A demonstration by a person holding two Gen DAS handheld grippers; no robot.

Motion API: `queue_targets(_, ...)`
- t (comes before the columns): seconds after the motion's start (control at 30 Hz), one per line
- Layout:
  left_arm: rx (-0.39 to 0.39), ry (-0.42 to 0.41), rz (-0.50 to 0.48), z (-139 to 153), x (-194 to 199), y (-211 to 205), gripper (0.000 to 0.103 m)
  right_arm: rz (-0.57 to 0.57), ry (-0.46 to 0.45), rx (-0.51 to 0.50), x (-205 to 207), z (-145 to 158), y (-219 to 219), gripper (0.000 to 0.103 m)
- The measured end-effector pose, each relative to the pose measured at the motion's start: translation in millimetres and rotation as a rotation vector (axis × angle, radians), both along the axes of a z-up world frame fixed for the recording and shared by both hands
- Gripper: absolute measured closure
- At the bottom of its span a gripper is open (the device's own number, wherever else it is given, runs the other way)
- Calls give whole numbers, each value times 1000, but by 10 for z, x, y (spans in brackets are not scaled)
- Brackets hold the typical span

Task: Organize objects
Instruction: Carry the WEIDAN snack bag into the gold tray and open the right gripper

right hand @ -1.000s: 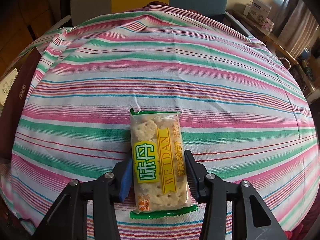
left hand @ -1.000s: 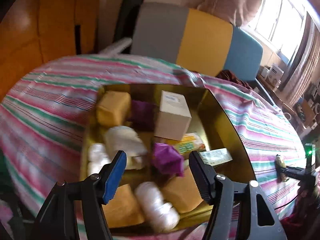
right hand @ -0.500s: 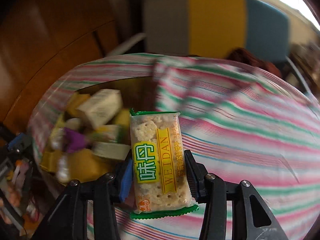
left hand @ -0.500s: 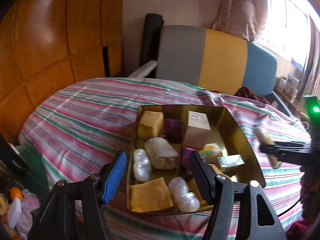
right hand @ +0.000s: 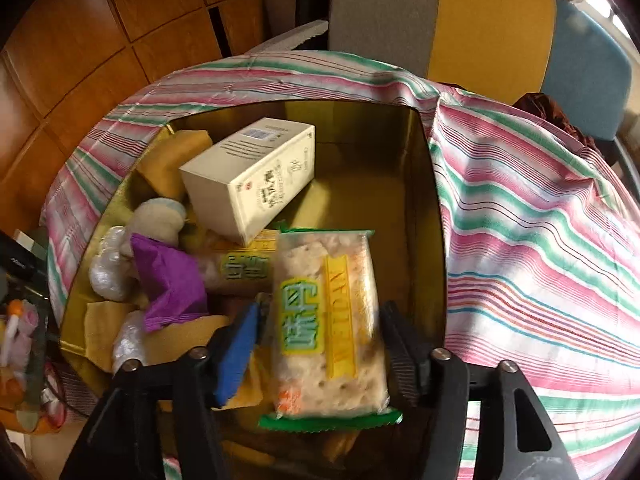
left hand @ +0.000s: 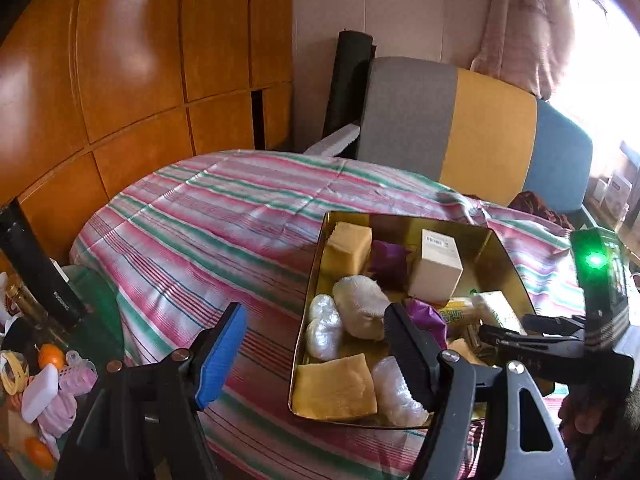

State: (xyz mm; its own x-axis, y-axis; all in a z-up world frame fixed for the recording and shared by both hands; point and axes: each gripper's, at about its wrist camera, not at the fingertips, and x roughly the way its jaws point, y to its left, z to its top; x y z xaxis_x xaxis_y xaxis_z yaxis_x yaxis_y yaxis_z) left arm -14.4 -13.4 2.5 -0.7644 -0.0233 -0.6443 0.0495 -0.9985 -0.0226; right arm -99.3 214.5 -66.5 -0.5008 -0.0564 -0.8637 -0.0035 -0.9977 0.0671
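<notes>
The right tool (right hand: 320, 344), clamped on the cracker packet (right hand: 328, 320) above the gold tin (right hand: 434, 200), could crush it; the left tool (left hand: 316, 348) stands apart.

Orange wood panels (left hand: 132, 72) line the left wall, meeting a pale wall (left hand: 400, 8) behind. A pink curtain (left hand: 524, 28) hangs by a bright window (left hand: 604, 48) at the upper right, where daylight floods in. A chair (left hand: 472, 128) with a grey, yellow and blue back stands at the table's far edge, a black roll (left hand: 348, 88) leaning beside it. A striped cloth (left hand: 224, 224) in pink, green and white covers the table. Shelves (left hand: 616, 196) sit under the window.
</notes>
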Motion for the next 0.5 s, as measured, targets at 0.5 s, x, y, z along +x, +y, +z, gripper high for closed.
queue_targets(0.5, 5, 22, -38, 6, 162, 121, 44, -63, 182, -32, 798, 407, -20, 13)
